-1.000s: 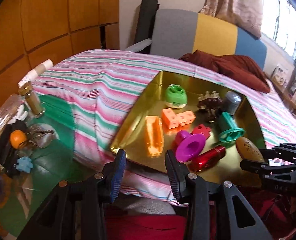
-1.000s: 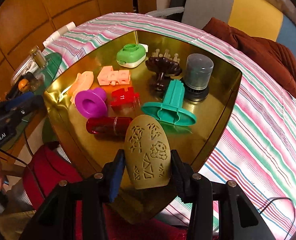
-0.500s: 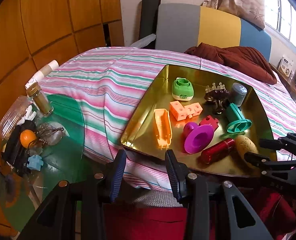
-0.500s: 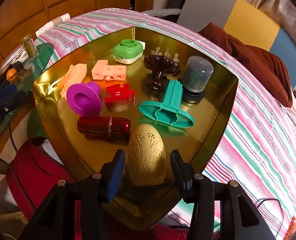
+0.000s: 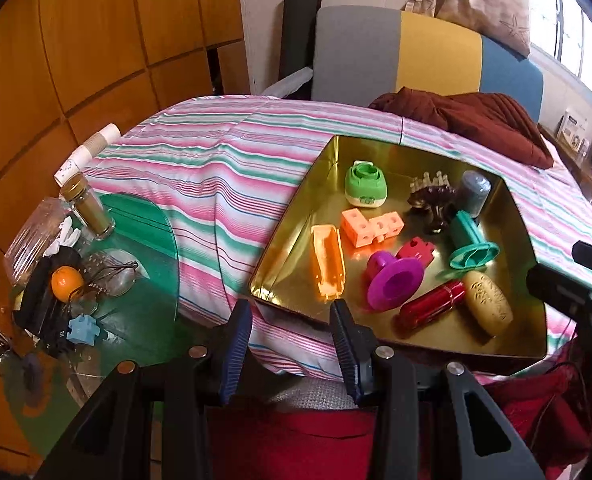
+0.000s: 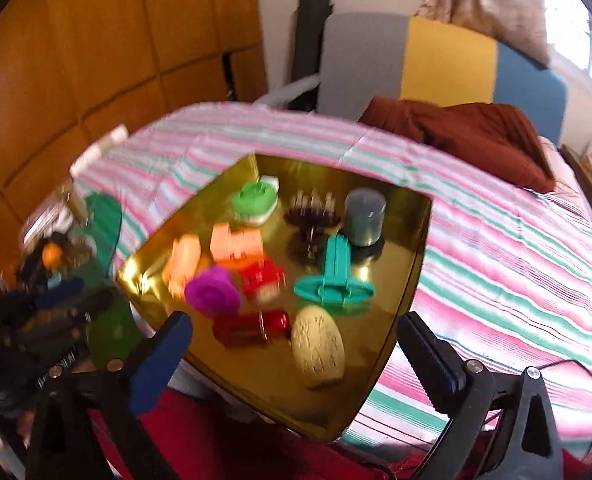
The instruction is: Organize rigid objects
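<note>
Gold tray (image 5: 291,248) sits on the striped bed (image 5: 215,168), carrying my sorted plastic pieces. Tan patterned egg (image 6: 318,346) lies at the tray's near edge, just beside the red cylinder (image 6: 251,326). My right claw (image 6: 296,360) gapes wide and empty above it; my left claw (image 5: 291,344) hangs open, empty, short of the tray's near corner.

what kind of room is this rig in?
Most likely a home bedroom. A bed with a striped bedspread carries the gold tray of toys, a colour-block headboard stands behind it, and a cluttered green glass side table sits alongside.
</note>
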